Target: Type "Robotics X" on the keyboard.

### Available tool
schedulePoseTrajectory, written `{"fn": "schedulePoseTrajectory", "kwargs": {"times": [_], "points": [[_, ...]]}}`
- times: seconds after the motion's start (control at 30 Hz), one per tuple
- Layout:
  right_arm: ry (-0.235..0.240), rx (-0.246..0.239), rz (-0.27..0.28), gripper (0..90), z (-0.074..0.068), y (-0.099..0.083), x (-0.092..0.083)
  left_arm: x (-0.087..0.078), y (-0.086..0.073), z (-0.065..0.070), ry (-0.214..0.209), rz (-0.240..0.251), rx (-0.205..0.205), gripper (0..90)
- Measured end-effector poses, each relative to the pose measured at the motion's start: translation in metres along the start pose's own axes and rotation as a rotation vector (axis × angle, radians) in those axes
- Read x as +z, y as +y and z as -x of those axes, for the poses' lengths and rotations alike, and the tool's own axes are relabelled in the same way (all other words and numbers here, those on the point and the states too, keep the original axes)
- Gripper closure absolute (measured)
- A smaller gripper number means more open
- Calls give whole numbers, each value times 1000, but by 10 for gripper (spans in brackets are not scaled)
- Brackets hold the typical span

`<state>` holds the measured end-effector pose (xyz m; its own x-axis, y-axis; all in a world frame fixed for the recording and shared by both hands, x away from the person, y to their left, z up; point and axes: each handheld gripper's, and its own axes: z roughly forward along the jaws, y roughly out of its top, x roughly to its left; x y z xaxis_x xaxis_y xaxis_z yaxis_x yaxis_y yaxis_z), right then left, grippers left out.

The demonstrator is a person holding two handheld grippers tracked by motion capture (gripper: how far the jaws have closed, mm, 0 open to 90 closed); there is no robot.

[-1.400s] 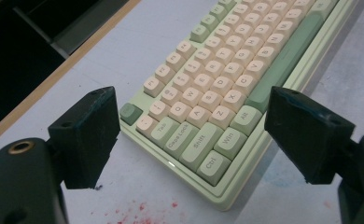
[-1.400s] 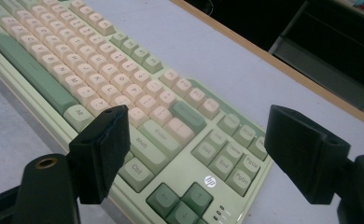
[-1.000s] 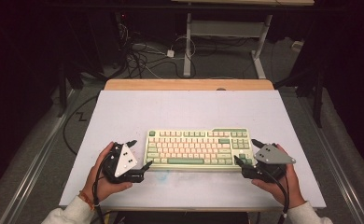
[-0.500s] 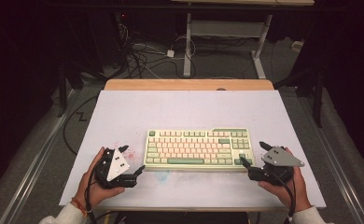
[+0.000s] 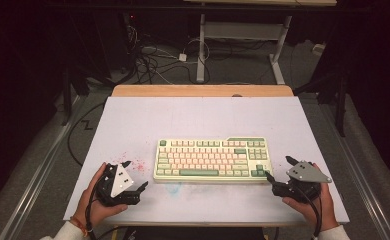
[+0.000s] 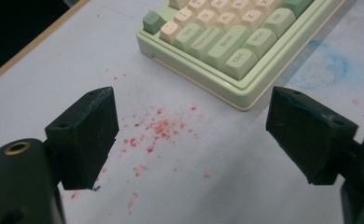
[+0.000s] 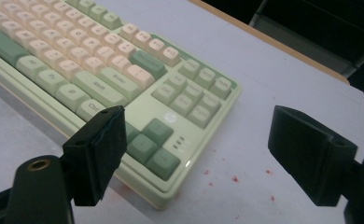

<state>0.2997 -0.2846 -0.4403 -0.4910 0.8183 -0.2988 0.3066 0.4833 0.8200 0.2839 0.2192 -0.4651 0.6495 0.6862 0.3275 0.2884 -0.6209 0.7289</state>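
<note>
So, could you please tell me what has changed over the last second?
Both hand-held grippers, left and right, drew back from the keyboard's ends toward the person and slightly outward, jaws open, nothing taken hold of. The keyboard stayed put on the table.

Your left gripper [image 5: 134, 176] sits low in your left hand [image 5: 94, 200], jaws spread wide. Your right gripper [image 5: 279, 167] likewise gapes, held by your right hand [image 5: 314, 202].

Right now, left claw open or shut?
Open. The left claw has its jaws spread wide over the bare, red-speckled table, holding nothing.
</note>
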Motion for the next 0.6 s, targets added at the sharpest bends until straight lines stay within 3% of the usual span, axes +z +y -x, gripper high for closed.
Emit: {"fn": "schedulePoseTrajectory", "kwargs": {"times": [0.13, 0.27, 0.4, 0.6], "points": [[-2, 25, -22, 190, 5, -9, 1, 2, -7, -2, -14, -42, 1, 160], [-1, 57, -36, 188, 9, -16, 1, 2, -13, -3, -29, -54, -14, 162], [-9, 39, -48, 184, 7, -24, 2, 2, -17, -2, -23, -60, -30, 162], [-15, 25, -40, 180, 4, -24, 2, 2, -15, 1, -10, -61, -5, 162]]}}
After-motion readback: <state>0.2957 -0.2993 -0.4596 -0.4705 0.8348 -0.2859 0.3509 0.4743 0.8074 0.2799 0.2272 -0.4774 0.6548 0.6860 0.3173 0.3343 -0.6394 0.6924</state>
